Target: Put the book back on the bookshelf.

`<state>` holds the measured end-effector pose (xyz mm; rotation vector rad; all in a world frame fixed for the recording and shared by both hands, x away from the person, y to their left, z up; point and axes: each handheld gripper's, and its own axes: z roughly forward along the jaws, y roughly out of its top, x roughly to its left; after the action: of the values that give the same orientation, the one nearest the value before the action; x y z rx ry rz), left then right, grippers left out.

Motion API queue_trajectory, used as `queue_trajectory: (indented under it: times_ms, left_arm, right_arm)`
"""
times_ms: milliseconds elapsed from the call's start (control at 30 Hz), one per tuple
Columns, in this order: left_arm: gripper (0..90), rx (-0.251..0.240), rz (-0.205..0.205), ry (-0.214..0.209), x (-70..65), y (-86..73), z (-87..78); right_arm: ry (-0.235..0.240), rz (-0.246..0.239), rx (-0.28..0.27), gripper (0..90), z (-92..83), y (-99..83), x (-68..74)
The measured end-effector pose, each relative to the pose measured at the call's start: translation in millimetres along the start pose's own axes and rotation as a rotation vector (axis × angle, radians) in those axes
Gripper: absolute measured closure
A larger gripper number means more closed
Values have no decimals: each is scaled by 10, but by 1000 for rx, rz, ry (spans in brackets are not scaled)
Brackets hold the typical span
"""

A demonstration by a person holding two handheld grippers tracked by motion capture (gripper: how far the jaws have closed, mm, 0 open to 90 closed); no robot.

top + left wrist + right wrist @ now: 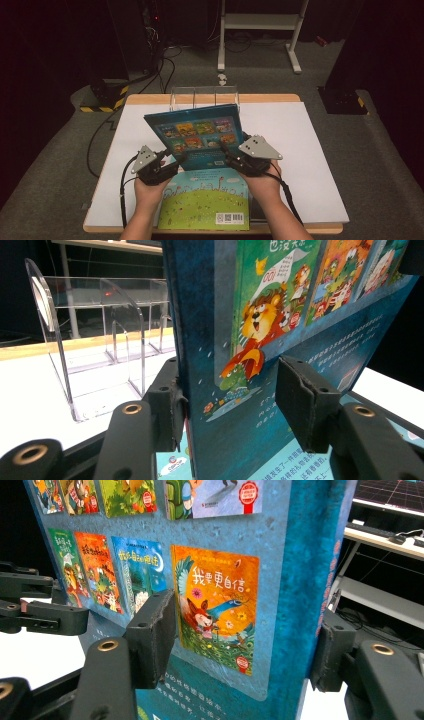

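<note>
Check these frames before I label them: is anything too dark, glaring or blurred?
High view: the table is well lit, the floor beyond falls into darkness, and the blue book looks soft. Left gripper view: the book cover is sharp, while the clear rack shows faint reflections against a dark background. Right gripper view: the cover is crisp; the near black pads blur slightly.
</note>
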<state>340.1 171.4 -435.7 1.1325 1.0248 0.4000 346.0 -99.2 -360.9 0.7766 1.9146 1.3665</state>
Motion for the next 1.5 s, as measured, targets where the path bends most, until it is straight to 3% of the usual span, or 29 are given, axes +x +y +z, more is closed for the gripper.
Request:
queue_trajectory:
  times_ms: [333, 500, 833, 1133, 1367, 1500]
  left_arm:
    - [454, 5, 10, -3, -17, -12, -62]
    - [450, 2, 8, -4, -27, -21, -79]
    - [445, -2, 17, 2, -8, -25, -103]
    - [428, -7, -4, 33, 88, 8, -135]
    - [415, 2, -6, 58, 181, 41, -172]
    - [412, -16, -23, 87, 235, 74, -192]
  right_arm:
    - [28, 0, -11, 372, -61, -32, 22]
    - [117, 26, 9, 350, -54, -58, -68]
    - [158, 45, 47, 332, 2, -87, -126]
    - [212, 21, 70, 449, 59, -50, -41]
    - [310, 25, 73, 573, 73, -62, -6]
    - [407, 50, 74, 667, 78, -70, -32]
